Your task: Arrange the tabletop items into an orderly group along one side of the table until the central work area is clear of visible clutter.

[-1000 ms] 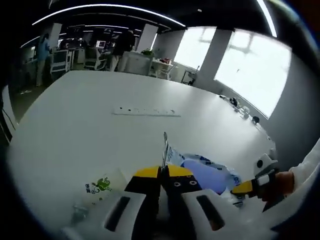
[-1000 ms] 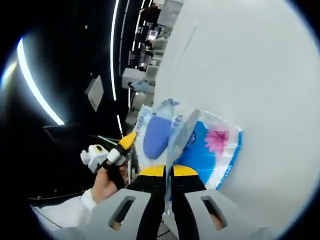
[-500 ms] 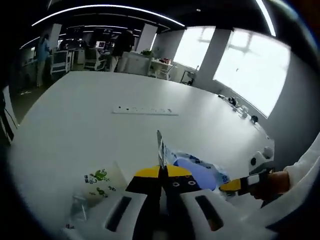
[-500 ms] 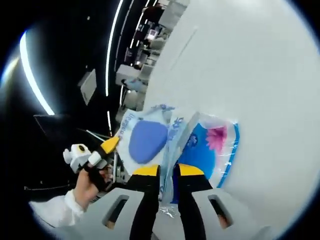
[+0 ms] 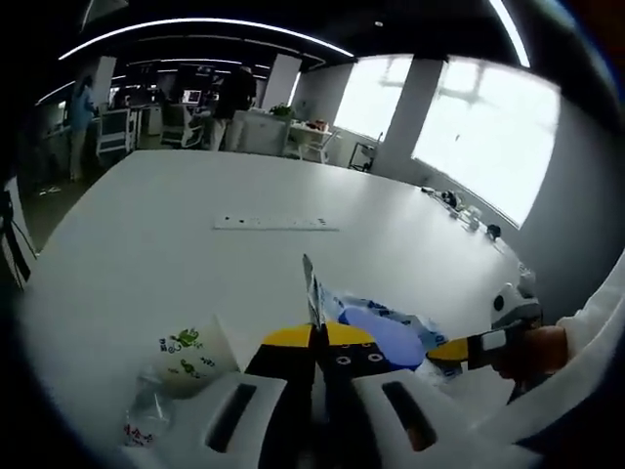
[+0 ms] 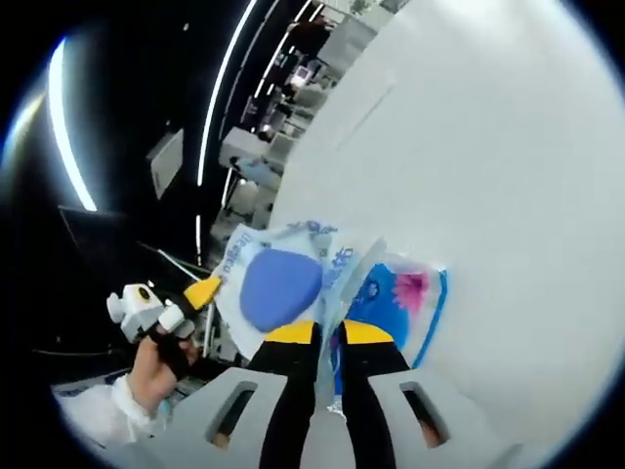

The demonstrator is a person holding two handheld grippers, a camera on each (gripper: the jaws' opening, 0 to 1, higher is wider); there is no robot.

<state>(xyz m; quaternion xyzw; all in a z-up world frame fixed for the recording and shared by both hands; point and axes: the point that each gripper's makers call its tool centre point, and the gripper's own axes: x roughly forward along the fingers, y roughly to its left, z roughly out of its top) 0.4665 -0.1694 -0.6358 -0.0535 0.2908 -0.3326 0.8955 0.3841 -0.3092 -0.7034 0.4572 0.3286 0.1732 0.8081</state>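
Both my grippers clamp one tissue pack: left gripper (image 5: 317,337) pinches an upright fold at lower centre, right gripper (image 6: 320,332) bites the wrapper edge of the tissue pack (image 6: 322,283), held between them; paper cup (image 5: 190,352) lies lower left.

No text can be read with certainty. The paper cup (image 5: 186,357), lying near the table's (image 5: 176,234) near edge in the left gripper view, carries green printed marks too small to make out. The tissue pack (image 6: 283,283), in the right gripper view, bears blue lettering along its border beside a blue oval, blurred beyond reading; a pink flower is printed on its blue panel.
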